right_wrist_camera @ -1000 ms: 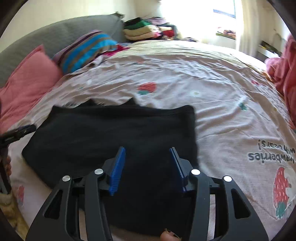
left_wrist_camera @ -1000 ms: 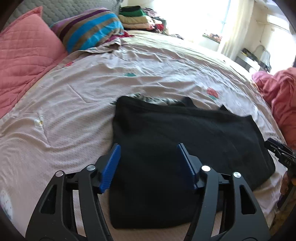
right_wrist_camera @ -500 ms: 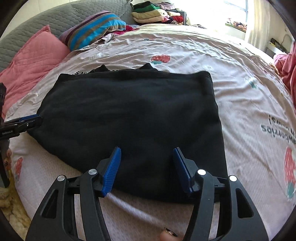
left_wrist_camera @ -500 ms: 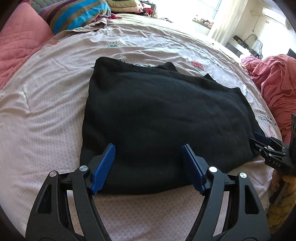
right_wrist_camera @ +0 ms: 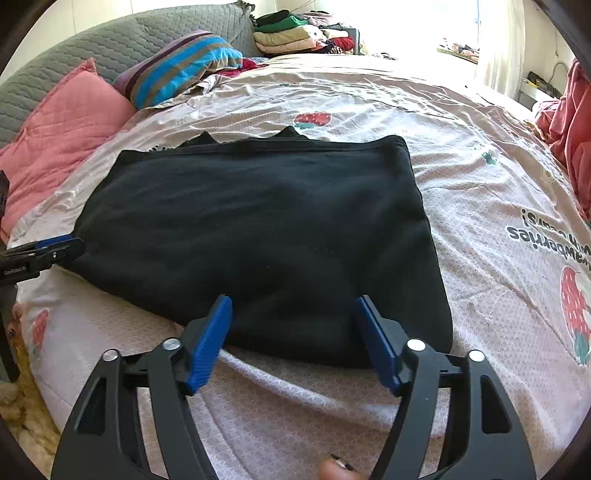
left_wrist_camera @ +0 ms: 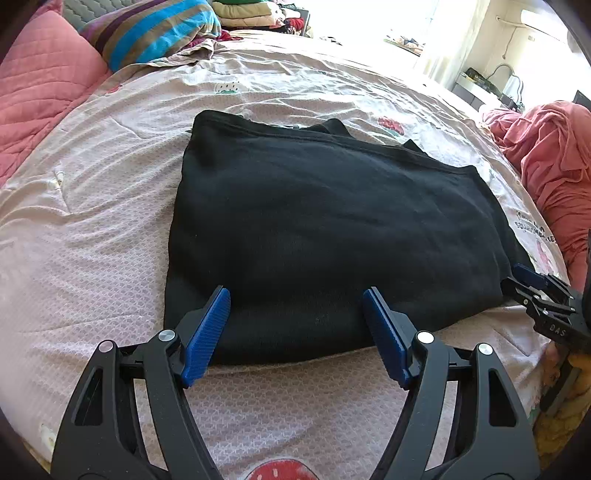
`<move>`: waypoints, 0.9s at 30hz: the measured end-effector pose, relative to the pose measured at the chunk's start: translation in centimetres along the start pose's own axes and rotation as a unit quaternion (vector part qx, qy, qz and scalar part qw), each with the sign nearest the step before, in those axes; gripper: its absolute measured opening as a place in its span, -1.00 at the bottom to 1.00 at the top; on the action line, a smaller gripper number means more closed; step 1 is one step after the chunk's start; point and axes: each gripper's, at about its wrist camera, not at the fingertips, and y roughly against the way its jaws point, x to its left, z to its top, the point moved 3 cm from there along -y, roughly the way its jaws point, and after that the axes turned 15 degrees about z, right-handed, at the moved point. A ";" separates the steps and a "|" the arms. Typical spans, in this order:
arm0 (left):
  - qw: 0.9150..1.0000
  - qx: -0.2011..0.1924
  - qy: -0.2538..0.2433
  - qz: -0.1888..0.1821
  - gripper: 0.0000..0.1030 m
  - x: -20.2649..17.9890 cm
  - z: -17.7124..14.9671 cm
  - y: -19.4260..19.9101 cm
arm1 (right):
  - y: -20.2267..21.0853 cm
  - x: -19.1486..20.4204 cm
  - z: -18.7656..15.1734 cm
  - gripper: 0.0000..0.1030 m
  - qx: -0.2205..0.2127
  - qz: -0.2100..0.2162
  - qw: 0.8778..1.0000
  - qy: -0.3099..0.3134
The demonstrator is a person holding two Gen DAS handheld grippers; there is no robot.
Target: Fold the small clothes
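Observation:
A black garment (left_wrist_camera: 332,229) lies folded flat into a rough rectangle on the pale strawberry-print bed sheet (left_wrist_camera: 92,221). My left gripper (left_wrist_camera: 295,295) hovers over its near left edge, open, with the hem showing between the blue pads and no pad pressing on it. My right gripper (right_wrist_camera: 292,301) hangs over the near right edge of the same garment (right_wrist_camera: 258,221); its jaws are opening, with only cloth lying below them. Each gripper shows at the edge of the other's view: the right gripper (left_wrist_camera: 543,295) and the left gripper (right_wrist_camera: 48,251).
A pink quilted pillow (left_wrist_camera: 40,92) and a striped pillow (left_wrist_camera: 155,33) lie at the head of the bed. A stack of folded clothes (right_wrist_camera: 291,33) sits at the far end. A reddish-pink cloth heap (left_wrist_camera: 554,155) lies on the right. The near bed edge is just below the grippers.
Both grippers have drawn back from over the garment to its near edge and sunk a little. Their jaws stand wider, the right one most. The garment has not shifted.

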 end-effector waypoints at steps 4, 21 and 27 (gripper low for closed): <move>1.000 0.000 0.009 -0.005 0.32 0.2 0.0 0.3 | 0.8 0.2 -0.1 0.65 -0.011 0.000 1.000 -0.002; 1.000 -0.008 0.018 0.004 0.81 -0.1 -0.2 2.5 | 3.0 0.1 0.0 0.91 -0.039 -0.014 0.999 -0.007; 0.999 -0.015 0.024 0.018 0.81 0.3 -0.2 3.3 | 3.7 0.3 0.1 0.91 -0.047 -0.020 0.999 -0.001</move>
